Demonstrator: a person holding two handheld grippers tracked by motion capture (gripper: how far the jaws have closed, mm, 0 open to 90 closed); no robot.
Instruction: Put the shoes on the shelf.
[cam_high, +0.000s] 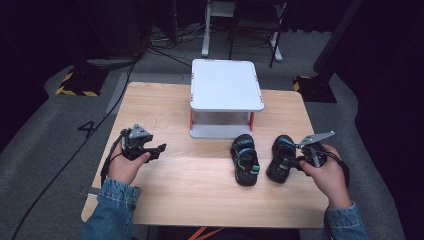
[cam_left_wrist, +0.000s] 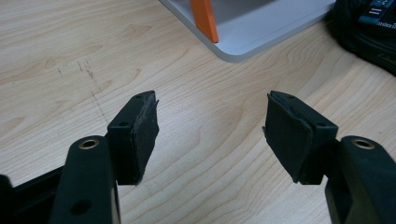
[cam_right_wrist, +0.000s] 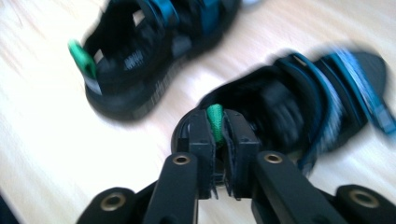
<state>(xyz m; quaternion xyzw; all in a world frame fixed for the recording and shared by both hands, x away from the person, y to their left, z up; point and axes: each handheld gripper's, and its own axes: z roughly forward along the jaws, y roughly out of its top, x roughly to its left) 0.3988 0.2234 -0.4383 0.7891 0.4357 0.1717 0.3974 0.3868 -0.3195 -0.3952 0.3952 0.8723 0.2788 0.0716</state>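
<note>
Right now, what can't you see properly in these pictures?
- Right gripper view: motion blur smears both sandals; strap details unreadable.
- Right gripper is shut on the green heel loop of the right sandal; its heel is hidden behind the gripper.
- Left gripper view: the left sandal is cut off by the edge.
- High view: the shelf's top hides its lower level.

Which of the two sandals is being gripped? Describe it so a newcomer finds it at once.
Start at the white two-tier stand at the far middle of the wooden table. Two black sandals lie in front of it. Take the right sandal, nearest the right gripper, which pinches its green heel loop; the left sandal lies untouched.
</note>
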